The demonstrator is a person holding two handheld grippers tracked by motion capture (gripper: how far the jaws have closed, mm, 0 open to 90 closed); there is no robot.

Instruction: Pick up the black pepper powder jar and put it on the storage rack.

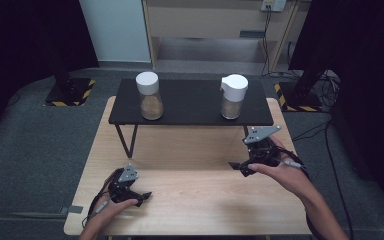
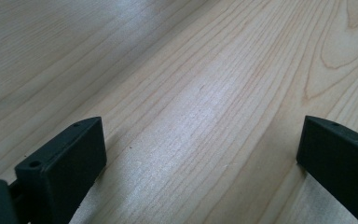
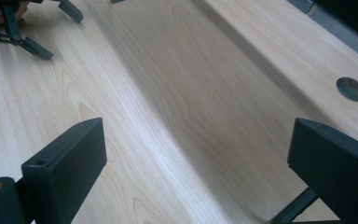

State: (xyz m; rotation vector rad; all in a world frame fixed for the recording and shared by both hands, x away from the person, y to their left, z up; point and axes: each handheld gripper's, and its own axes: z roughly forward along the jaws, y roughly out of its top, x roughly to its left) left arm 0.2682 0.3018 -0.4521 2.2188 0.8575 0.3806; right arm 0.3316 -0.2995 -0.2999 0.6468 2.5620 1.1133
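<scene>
Tongs first: the left gripper [image 2: 200,154] has its blocky matte-black jaws spread wide over bare pale wood, holding nothing. The right gripper [image 3: 196,163] is likewise agape and empty, its square-ended jaws just above the grain. Each sits in a hand on the light wooden table [image 1: 190,200], well apart. Beyond them stands a flat black shelf [image 1: 190,102] on thin metal legs, bearing two clear jars with white caps: left jar [image 1: 150,96], right jar [image 1: 233,96], both holding brownish contents.
</scene>
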